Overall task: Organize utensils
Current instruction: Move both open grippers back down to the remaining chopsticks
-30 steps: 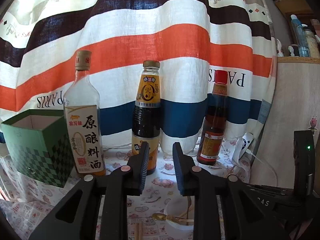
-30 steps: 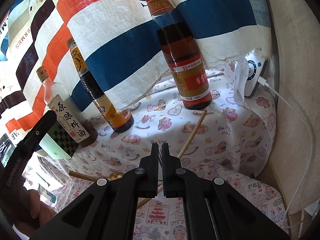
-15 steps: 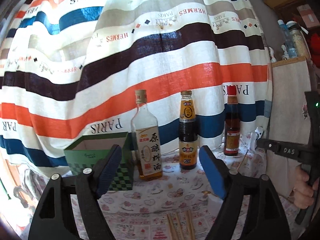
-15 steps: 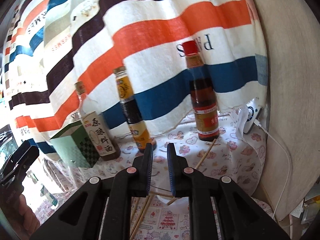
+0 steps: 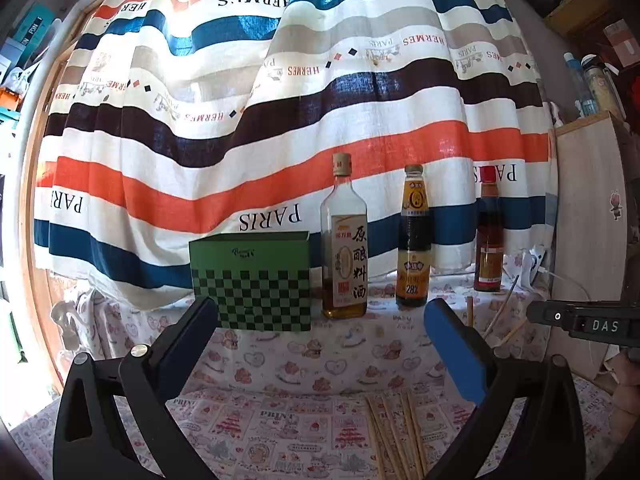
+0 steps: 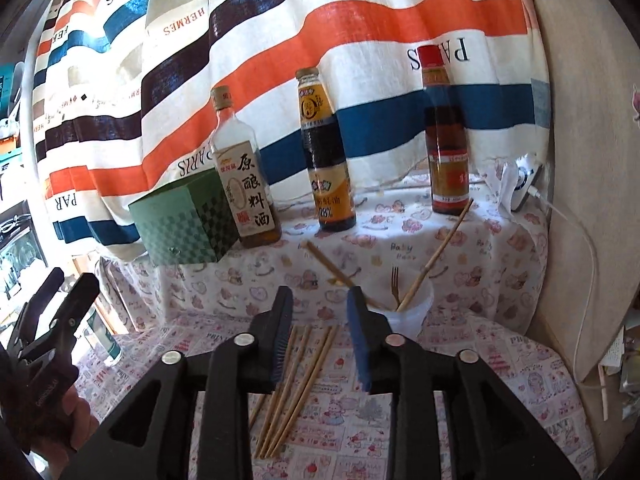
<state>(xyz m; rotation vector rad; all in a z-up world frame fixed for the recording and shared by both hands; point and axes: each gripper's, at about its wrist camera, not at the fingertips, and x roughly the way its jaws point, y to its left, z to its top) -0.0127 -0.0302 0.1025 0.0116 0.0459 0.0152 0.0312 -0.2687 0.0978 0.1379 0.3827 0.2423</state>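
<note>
Our right gripper (image 6: 320,336), jaws opening and empty, hovers nearest the loose chopsticks (image 6: 298,384), which run lengthwise toward the frame's bottom.

green checkered box (image 5: 256,280), striped curtain (image 5: 280,120)

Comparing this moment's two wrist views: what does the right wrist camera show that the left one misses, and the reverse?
Only the right wrist view shows the white cup holding a small fork and chopsticks, with the right gripper opening over the loose chopsticks, nothing between its jaws.

Only the left wrist view shows the left gripper opening wide, likewise empty, and the green box face-on.

Both share the three bottles, the box, the loose chopsticks and the striped curtain.
</note>
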